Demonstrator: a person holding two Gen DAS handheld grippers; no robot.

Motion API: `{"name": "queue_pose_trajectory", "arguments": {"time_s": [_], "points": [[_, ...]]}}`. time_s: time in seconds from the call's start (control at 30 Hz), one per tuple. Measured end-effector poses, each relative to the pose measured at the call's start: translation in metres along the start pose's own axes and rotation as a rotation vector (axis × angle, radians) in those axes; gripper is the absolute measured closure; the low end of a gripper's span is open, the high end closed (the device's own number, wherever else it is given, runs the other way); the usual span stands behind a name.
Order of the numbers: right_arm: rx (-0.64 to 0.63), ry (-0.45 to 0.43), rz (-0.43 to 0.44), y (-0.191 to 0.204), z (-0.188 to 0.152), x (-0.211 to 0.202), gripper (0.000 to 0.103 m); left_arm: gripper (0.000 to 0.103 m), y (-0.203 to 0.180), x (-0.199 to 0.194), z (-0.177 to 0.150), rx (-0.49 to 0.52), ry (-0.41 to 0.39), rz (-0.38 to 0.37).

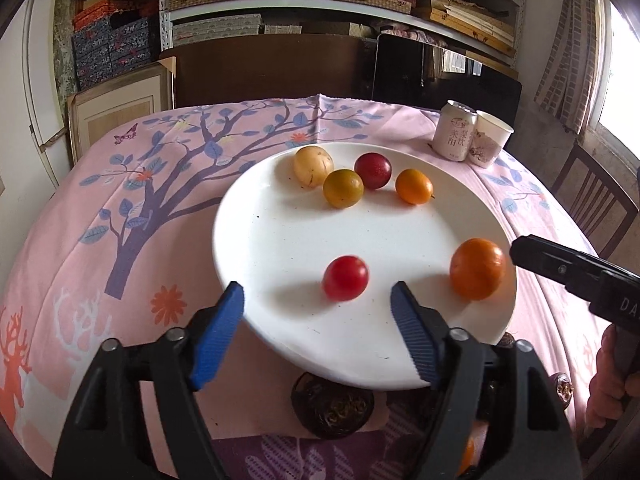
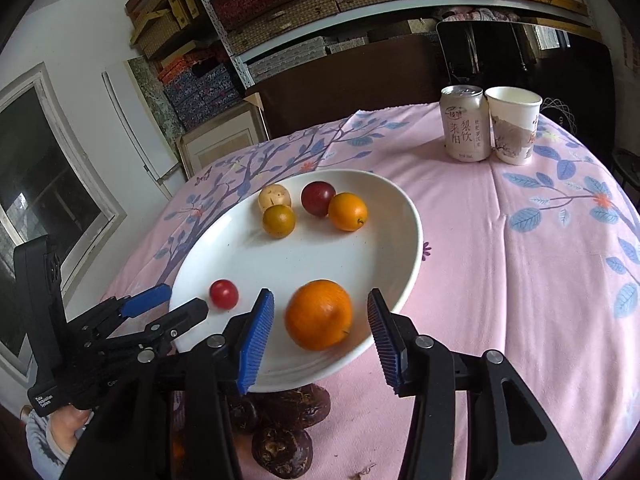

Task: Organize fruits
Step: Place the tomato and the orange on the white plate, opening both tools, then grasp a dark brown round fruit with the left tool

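Observation:
A white plate (image 1: pixel 280 240) (image 2: pixel 256 256) holds several fruits: a small red tomato (image 1: pixel 345 283) (image 2: pixel 223 293), a large orange (image 1: pixel 477 269) (image 2: pixel 319 314), a small orange fruit (image 1: pixel 414 186) (image 2: pixel 347 211), a dark red plum (image 1: pixel 372 170) (image 2: pixel 317 198), a yellow-green fruit (image 1: pixel 343 188) (image 2: pixel 279 221) and a pale fruit (image 1: pixel 313 165) (image 2: pixel 274 197). My left gripper (image 1: pixel 317 300) (image 2: pixel 164 307) is open just in front of the tomato. My right gripper (image 2: pixel 321 308) is open, its pads either side of the large orange, apart from it.
Dark brown wrinkled fruits (image 2: pixel 280 436) (image 1: pixel 332 408) lie on the pink tablecloth (image 2: pixel 520 280) under the plate's near rim. A drink can (image 2: pixel 466 123) (image 1: pixel 455 130) and a paper cup (image 2: pixel 514 124) (image 1: pixel 490 138) stand at the far right. Chairs and shelves stand behind.

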State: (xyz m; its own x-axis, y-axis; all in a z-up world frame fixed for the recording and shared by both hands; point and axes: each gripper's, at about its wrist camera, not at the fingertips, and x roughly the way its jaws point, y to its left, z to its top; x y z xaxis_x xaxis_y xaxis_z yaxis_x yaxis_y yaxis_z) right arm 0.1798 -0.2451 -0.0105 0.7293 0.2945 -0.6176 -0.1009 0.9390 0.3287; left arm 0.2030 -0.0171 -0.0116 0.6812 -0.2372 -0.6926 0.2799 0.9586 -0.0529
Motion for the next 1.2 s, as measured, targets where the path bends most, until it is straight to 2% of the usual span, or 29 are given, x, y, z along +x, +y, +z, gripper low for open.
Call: {"name": "queue_pose_trajectory", "arguments": {"time_s": [0.13, 0.23, 0.33, 0.43, 0.5, 0.6, 0.77, 0.93, 1.1, 1.2], "points": [[0.016, -0.038, 0.000, -0.005, -0.005, -0.016, 0.041, 0.008, 0.008, -0.014, -0.003, -0.030, -0.056, 0.024], [0.042, -0.041, 0.004, -0.011, -0.011, -0.023, 0.037, 0.006, 0.013, -0.022, -0.011, -0.041, -0.066, 0.041], [0.069, -0.054, -0.004, -0.018, -0.017, -0.030, 0.035, 0.005, 0.021, -0.029, -0.023, -0.065, -0.057, 0.041], [0.113, -0.065, -0.028, -0.030, -0.028, -0.042, 0.025, 0.005, 0.027, -0.037, -0.040, -0.076, -0.023, 0.042], [0.165, -0.061, -0.009, -0.040, -0.034, -0.048, 0.022, 0.005, 0.026, -0.040, -0.051, -0.069, 0.000, 0.032], [0.213, -0.059, 0.014, -0.049, -0.037, -0.053, 0.022, 0.005, 0.021, -0.044, -0.057, -0.042, -0.002, 0.027], [0.196, -0.072, 0.017, -0.045, -0.036, -0.057, 0.021, 0.005, 0.006, -0.036, -0.058, 0.019, 0.024, 0.020], [0.199, -0.075, 0.016, -0.045, -0.036, -0.058, 0.017, 0.005, -0.010, -0.025, -0.058, 0.106, 0.044, 0.073], [0.198, -0.049, 0.027, -0.043, -0.034, -0.054, 0.017, 0.005, -0.016, -0.011, -0.056, 0.173, 0.070, 0.184], [0.197, -0.051, 0.034, -0.043, -0.034, -0.054, 0.016, 0.004, -0.010, -0.007, -0.055, 0.154, 0.095, 0.172]]}}
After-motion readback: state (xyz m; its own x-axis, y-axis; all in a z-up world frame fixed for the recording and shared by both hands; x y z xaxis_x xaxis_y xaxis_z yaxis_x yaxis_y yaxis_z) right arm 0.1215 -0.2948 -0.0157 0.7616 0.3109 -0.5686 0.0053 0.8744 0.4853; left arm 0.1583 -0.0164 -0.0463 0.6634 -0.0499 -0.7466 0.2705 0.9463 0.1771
